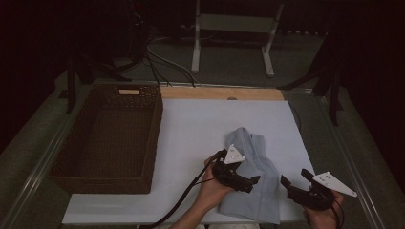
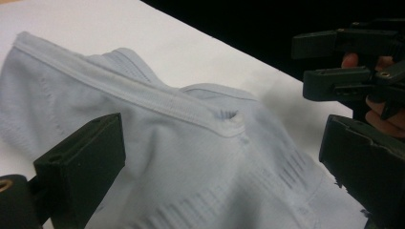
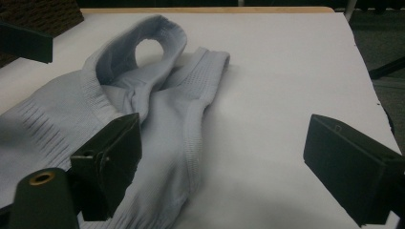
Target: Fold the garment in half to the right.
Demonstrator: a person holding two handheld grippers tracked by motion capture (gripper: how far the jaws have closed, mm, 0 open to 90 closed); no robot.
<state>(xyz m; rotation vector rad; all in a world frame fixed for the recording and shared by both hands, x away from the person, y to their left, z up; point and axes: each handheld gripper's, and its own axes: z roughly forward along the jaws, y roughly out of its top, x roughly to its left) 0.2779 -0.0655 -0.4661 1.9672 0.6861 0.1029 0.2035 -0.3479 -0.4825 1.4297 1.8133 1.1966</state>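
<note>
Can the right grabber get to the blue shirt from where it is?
Probably yes. The right gripper is open beside the light blue garment, whose edge lies just past one jaw in the right gripper view, with nothing between them.

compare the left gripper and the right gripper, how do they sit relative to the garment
The left gripper hangs over the pale blue garment, its open jaws straddling the fabric; the right gripper sits at the garment's right edge, its jaws mostly over the bare white sheet. Both are open, hand-held, and grip nothing.
</note>
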